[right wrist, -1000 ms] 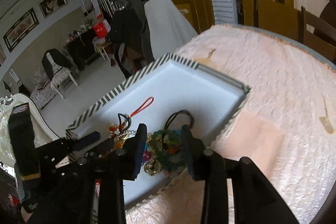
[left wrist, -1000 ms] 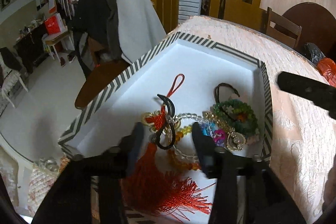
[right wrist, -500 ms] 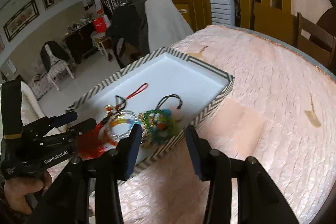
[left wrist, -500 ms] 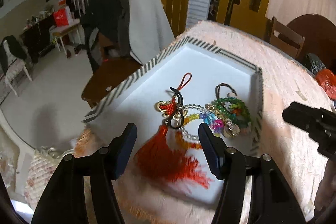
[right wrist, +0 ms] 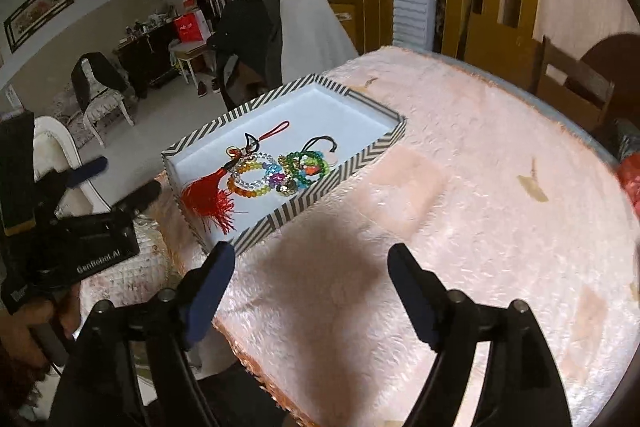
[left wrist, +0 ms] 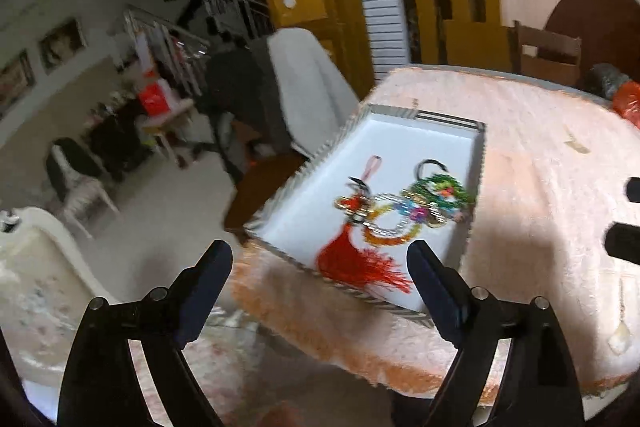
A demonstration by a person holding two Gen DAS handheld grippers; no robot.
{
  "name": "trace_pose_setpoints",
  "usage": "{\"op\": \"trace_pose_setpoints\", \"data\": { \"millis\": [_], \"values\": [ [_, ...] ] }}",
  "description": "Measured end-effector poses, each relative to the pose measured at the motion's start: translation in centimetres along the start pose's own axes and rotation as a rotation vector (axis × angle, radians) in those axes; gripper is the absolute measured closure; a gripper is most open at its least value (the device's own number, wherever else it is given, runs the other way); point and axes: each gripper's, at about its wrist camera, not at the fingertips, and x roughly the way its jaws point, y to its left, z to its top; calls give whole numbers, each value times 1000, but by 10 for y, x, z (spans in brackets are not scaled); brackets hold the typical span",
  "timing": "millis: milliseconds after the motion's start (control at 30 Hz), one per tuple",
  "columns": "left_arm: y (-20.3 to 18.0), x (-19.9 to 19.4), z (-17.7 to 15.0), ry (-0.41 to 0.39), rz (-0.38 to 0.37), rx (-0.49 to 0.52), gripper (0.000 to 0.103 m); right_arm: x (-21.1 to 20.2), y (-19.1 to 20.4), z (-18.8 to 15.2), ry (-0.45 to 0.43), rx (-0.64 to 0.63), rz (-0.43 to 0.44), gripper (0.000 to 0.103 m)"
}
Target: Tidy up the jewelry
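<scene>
Two grippers noted, both clear of the tray and empty. Left gripper (left wrist: 320, 267) at the near-left corner of the table: jaws spread wide, just widened further, nothing between the pads, fingertips (left wrist: 216, 259) short of the tray's near edge. Same tool seen from the right wrist view at far left, held in a hand (right wrist: 38, 319). Striped tray (right wrist: 360, 163) with white floor set on the pink fuzzy tablecloth (right wrist: 480, 207), near the left edge of the table. Jewelry all inside the tray, bunched toward its near-right side. From left: red tassel charm (right wrist: 204, 197) with a red cord loop (right wrist: 276, 129) above it; clear bead bracelet (right wrist: 256, 171) overlapping an amber and yellow bead strand (right wrist: 244, 191); green bead bracelet (right wrist: 308, 163) with a black cord (right wrist: 320, 143), close against the right wall. Pieces touching one another, exact overlaps not discernible. Right gripper (right wrist: 310, 267) above bare cloth just in front of the tray: jaws likewise wide apart, just opened sharply, released, holding nothing.
</scene>
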Motion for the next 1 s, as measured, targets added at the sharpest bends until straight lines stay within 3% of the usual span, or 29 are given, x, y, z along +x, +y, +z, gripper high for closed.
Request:
{"op": "trace_pose_setpoints", "data": {
  "millis": [200, 367, 1000],
  "values": [
    [3, -1, 4, 99, -90, -96, 23, -15, 1, -4, -13, -16, -10, 20],
    [2, -6, 2, 134, -107, -118, 23, -24, 2, -4, -26, -16, -12, 20],
    [4, -10, 2, 150, -131, -117, 23, -29, 14, 4, -28, -63, -9, 20]
  ]
}}
